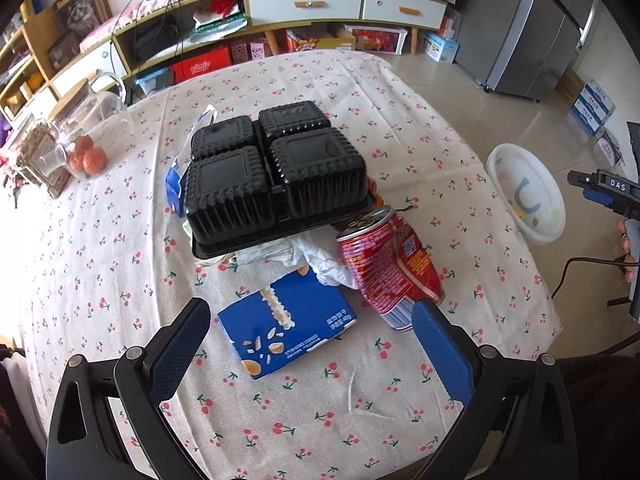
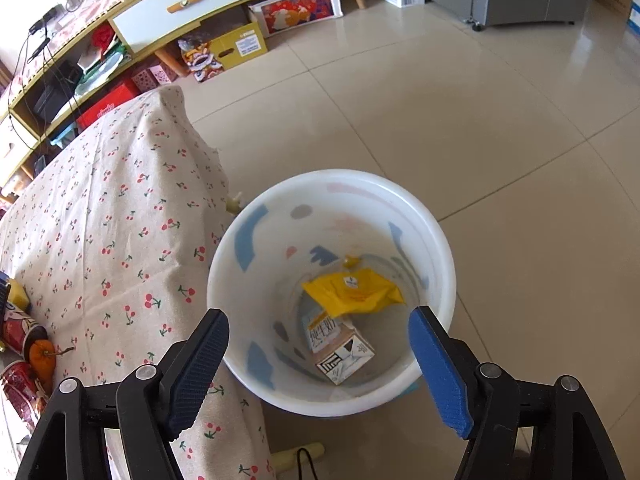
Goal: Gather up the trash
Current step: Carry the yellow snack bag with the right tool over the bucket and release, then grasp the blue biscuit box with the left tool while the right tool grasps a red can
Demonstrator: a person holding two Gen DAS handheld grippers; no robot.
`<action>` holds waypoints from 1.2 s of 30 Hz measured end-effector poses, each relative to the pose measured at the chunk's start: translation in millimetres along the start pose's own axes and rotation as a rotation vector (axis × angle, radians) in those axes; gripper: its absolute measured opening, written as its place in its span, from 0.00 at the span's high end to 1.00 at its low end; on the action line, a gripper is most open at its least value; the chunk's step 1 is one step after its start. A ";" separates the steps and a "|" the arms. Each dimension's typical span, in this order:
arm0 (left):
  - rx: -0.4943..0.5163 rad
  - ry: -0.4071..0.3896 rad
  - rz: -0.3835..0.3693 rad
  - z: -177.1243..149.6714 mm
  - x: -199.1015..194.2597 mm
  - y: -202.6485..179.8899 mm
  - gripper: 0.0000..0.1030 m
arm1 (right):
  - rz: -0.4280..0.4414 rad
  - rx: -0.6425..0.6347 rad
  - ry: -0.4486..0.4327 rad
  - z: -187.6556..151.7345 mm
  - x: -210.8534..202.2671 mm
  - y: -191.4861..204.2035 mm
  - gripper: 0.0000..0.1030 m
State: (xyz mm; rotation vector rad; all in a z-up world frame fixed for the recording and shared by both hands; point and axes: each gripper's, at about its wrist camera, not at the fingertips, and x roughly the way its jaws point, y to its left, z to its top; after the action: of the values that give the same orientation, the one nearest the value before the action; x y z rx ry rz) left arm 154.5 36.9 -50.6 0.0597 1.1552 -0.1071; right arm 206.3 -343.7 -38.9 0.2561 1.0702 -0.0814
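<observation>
- Black-and-blue fingers (image 1: 440,354) of the left gripper (image 1: 312,328) stand wide apart, nothing between them, angled down over a table (image 1: 100,264) covered in cherry-print cloth.
- Just ahead of them a blue carton (image 1: 286,322) lies flat on the cloth.
- Right of the carton, a crushed red can (image 1: 390,266) lies on its side with its open top facing the far side of the table, touching crumpled white paper (image 1: 320,258).
- Behind these, a black plastic tray (image 1: 276,176) with four moulded compartments sits upside down on more litter, its front edge over the paper.
- Glass jars (image 1: 86,132), one holding orange fruit, stand at the table's left edge.
- Off the table's right side, the right gripper (image 2: 318,356) hangs over a white bin (image 2: 440,248) on the tiled floor, jaws spread and empty.
- Inside the bin, a yellow wrapper (image 2: 354,290) rests on top of a small milk carton (image 2: 340,350).
- From the left wrist view, a hand (image 1: 627,248) holds the right gripper beside the bin.
- Along the far wall runs a low cabinet (image 1: 344,4) with white drawers.
</observation>
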 end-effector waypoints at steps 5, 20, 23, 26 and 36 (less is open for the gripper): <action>0.035 0.059 0.014 -6.6 18.6 19.9 0.01 | 0.025 -0.017 0.001 -4.6 -8.4 10.1 0.21; 0.199 0.094 -0.006 -5.6 56.1 30.7 0.01 | 0.060 -0.130 0.016 -23.9 -18.9 44.0 0.16; 0.200 0.084 -0.044 -2.5 59.6 28.5 0.01 | 0.062 -0.160 0.023 -29.1 -19.3 51.1 0.16; 0.192 0.080 -0.066 1.1 62.5 28.6 0.01 | 0.063 -0.186 0.030 -35.8 -19.4 57.9 0.15; 0.269 0.150 -0.098 -16.3 67.3 12.2 0.15 | 0.078 -0.235 0.050 -53.4 -17.4 77.3 0.15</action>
State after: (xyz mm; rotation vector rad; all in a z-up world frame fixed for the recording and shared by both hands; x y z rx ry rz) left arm 167.9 47.1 -118.9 0.2531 1.2882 -0.3500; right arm 166.9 -256.8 -34.8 0.0882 1.1069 0.1208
